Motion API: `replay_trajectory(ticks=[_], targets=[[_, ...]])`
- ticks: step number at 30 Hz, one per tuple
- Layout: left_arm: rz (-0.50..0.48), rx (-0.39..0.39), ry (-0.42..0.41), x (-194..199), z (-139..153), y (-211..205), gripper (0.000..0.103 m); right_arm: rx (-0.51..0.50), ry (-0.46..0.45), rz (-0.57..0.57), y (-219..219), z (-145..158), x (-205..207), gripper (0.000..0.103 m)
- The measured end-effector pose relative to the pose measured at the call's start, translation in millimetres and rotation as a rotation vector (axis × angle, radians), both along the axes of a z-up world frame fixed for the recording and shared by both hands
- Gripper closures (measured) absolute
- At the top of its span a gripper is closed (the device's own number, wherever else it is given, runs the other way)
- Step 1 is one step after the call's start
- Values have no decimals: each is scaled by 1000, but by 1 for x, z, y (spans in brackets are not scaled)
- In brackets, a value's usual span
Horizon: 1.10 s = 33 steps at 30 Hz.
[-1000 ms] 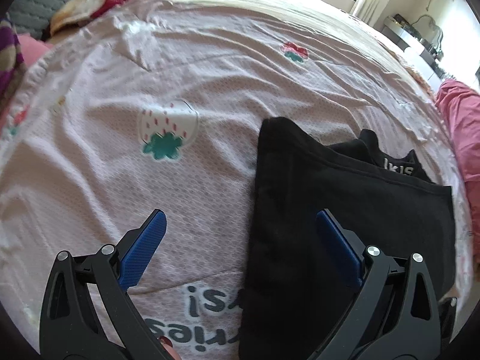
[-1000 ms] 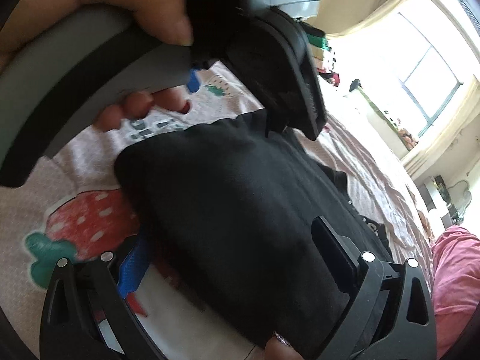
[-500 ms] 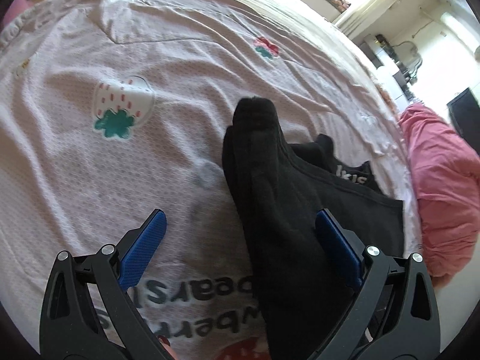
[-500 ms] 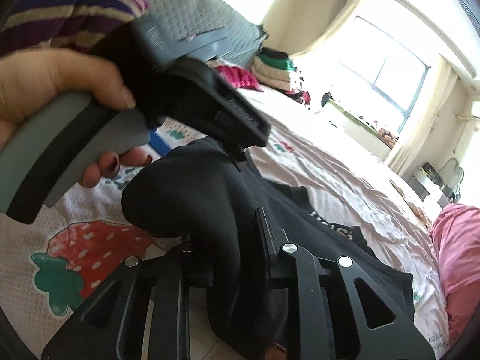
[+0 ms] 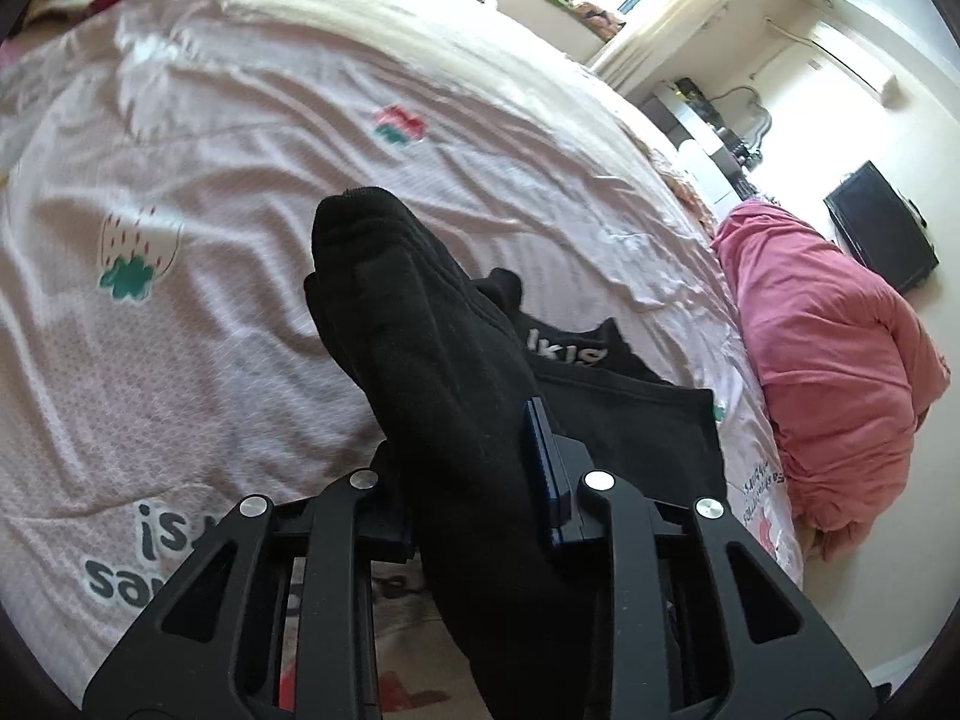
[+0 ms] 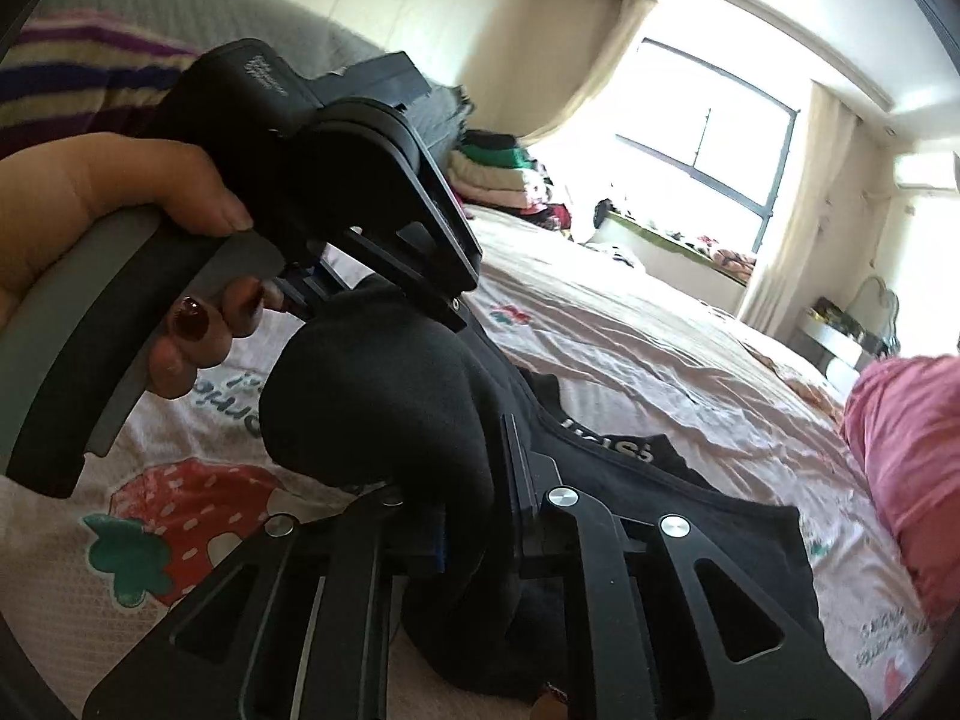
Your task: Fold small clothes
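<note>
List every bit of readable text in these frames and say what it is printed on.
"IKIS", white letters, seen upside down and cut off: waistband of the black garment.
"is" over "es", word fragments: pink bedsheet.
Small print on the sheet's edge: too blurred to read.
Embossed mark on the left gripper's body: illegible.

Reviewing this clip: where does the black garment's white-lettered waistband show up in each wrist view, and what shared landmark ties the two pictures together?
Left wrist view: the white-lettered waistband lies right of centre, just beyond the lifted black fold, flat on the bedsheet.
Right wrist view: it sits right of centre, behind the bunched fabric, lettering sideways.
Shared landmark: the pink bundle at the right edge of both pictures.
</note>
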<state>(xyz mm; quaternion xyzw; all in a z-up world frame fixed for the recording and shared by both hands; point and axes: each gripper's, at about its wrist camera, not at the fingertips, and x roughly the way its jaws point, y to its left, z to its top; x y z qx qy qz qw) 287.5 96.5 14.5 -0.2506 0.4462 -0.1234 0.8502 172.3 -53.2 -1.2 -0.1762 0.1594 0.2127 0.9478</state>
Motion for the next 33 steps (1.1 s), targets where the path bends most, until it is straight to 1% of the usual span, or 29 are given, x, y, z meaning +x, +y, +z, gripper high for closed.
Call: replay_trajectory(ticks=[3, 7, 10, 15, 18, 23, 26, 33], targets=[[-18, 22, -29, 0, 14, -20, 82, 59, 5, -38, -13, 3, 1, 92], [-43, 43, -47, 5, 30, -52, 82, 155, 39, -92, -40, 7, 6, 92], [-75, 68, -47, 10, 37, -79, 82, 210, 61, -123, -62, 8, 7, 93], [-129, 128, -23, 23, 43, -125, 82, 284, 107, -176, -95, 8, 11, 94], [-164, 156, 2, 29, 40, -153, 82, 341, 148, -193, -115, 5, 11, 95], [-204, 184, 46, 37, 33, -187, 82, 439, 229, -236, -148, -3, 12, 95], [-232, 224, 58, 39, 29, -209, 82, 464, 259, -245, -160, -6, 11, 95], [-257, 232, 119, 48, 11, -241, 82, 528, 334, -285, -186, -19, 13, 95]])
